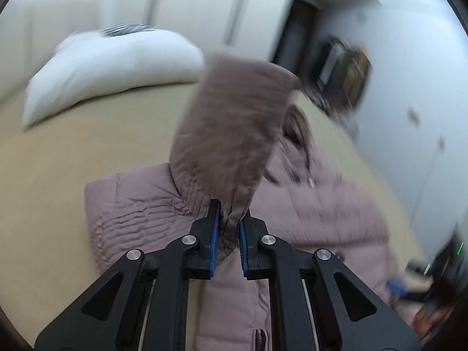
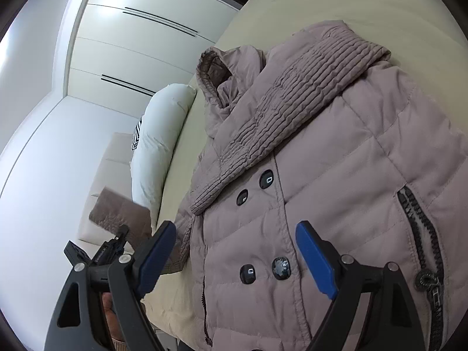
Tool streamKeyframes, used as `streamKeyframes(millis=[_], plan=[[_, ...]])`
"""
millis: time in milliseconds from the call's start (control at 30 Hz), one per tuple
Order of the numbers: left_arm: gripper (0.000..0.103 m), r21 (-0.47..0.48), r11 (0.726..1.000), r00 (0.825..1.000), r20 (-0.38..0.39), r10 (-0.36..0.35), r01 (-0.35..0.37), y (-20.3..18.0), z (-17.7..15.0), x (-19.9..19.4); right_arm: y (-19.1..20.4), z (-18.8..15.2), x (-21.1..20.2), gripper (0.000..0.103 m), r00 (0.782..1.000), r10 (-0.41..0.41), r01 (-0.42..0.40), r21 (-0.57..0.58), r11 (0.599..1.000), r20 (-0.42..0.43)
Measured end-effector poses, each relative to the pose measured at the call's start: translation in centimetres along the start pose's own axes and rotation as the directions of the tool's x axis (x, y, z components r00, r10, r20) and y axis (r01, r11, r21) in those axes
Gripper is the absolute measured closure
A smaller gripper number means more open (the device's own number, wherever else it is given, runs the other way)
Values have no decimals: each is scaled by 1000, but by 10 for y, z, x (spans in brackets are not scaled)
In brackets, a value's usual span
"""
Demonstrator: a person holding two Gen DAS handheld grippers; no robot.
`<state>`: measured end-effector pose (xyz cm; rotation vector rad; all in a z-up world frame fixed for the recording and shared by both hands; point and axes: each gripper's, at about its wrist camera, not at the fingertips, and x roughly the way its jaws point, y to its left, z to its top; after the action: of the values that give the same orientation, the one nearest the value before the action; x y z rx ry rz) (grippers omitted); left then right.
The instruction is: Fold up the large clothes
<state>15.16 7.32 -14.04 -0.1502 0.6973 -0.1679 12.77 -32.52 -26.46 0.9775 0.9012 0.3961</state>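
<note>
A mauve quilted coat [image 2: 336, 175] lies spread on the bed [image 2: 292, 8], front side up, with its ribbed collar [image 2: 292, 99] running diagonally from about 1 o'clock toward 8 o'clock in the right wrist view. Four dark buttons [image 2: 266, 179] sit in two pairs down the front, and a black pocket zipper [image 2: 421, 228] shows at 4 o'clock.

The left hand-held gripper [image 1: 229, 228] is pressed together on a bunched fold of the coat's sleeve [image 1: 231, 128], which stands lifted above the rest of the coat [image 1: 140, 204] and stretches toward 12 o'clock; this view is blurred. In the right wrist view the same gripper [image 2: 121, 231] appears at 8 o'clock with the sleeve end [image 2: 122, 213] raised beside the bed's edge.

The right hand-held gripper [image 2: 237, 254] is spread wide, its blue pads [image 2: 316, 260] either side of the lower pair of buttons; whether they touch the fabric cannot be told.

A white pillow [image 2: 161, 137] lies on the bed at 9 o'clock, with white cupboards [image 2: 131, 44] behind.
</note>
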Motion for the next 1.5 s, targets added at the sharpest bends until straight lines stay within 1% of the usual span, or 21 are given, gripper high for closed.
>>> streamKeyframes(millis=[67,133,200,300,367,433,467,533,567,667,700,733,767,833,933,1000,1100,1167,1300,1400,1500], plan=[[93,97,995,998,-57,-6,12,-30,-16,21,-2,7,7,16,999,20,-19,16,1000,-25],[93,125,992,995,-102,-7,20,-43,-31,36,-1,13,19,16,997,47,-45,29,999,-64],[93,118,993,993,-117,-9,23,-44,-39,42,2,19,38,16,988,95,-88,61,994,-125],[93,122,992,993,-117,-10,24,-43,-54,31,8,26,74,16,966,163,-137,140,981,-199],[93,142,990,995,-104,-8,23,-38,-50,34,10,28,100,16,947,214,-166,207,964,-240],[93,156,988,996,-90,-9,23,-35,-49,27,15,31,128,16,926,255,-180,266,947,-279],[93,162,987,996,-88,-9,23,-48,-46,38,18,31,142,16,912,273,-185,289,939,-305],[93,170,985,997,-77,-15,28,-48,-49,34,20,30,166,16,890,303,-178,352,919,-341],[93,175,984,997,-75,-18,31,-50,-47,34,20,30,175,16,887,306,-167,379,910,-345],[93,191,981,997,-78,-24,39,-50,-49,34,31,33,194,16,873,336,-188,393,900,-352],[93,192,981,996,-80,-27,42,-49,-50,34,36,34,199,19,869,335,-187,385,904,-363],[93,189,981,996,-79,-29,43,-47,-51,34,41,35,204,28,866,326,-182,367,912,-380],[93,185,982,997,-78,-27,41,-46,-51,35,46,35,209,34,862,309,-171,344,923,-401],[93,162,986,998,-65,-21,32,-40,-49,33,55,37,215,67,860,275,-155,293,943,-430],[92,128,990,997,-63,-46,54,-30,-46,31,73,42,211,80,864,238,-153,219,964,-444],[90,105,992,996,-57,-63,69,-26,-47,22,95,46,203,81,870,222,-170,155,973,-440],[87,15,996,995,34,-93,92,-15,-47,-5,141,57,184,82,885,206,-210,36,977,-418],[86,-41,995,994,71,-85,88,-9,-46,-14,178,67,164,82,896,221,-260,-51,964,-385],[86,-142,987,994,92,-59,71,4,-40,-8,241,92,118,82,906,285,-349,-172,921,-312],[86,-196,979,997,70,-43,56,6,-36,7,271,120,85,82,903,347,-402,-215,890,-252],[86,-178,983,999,47,-29,36,-3,-32,29,283,143,58,82,898,391,-432,-233,871,-202]])
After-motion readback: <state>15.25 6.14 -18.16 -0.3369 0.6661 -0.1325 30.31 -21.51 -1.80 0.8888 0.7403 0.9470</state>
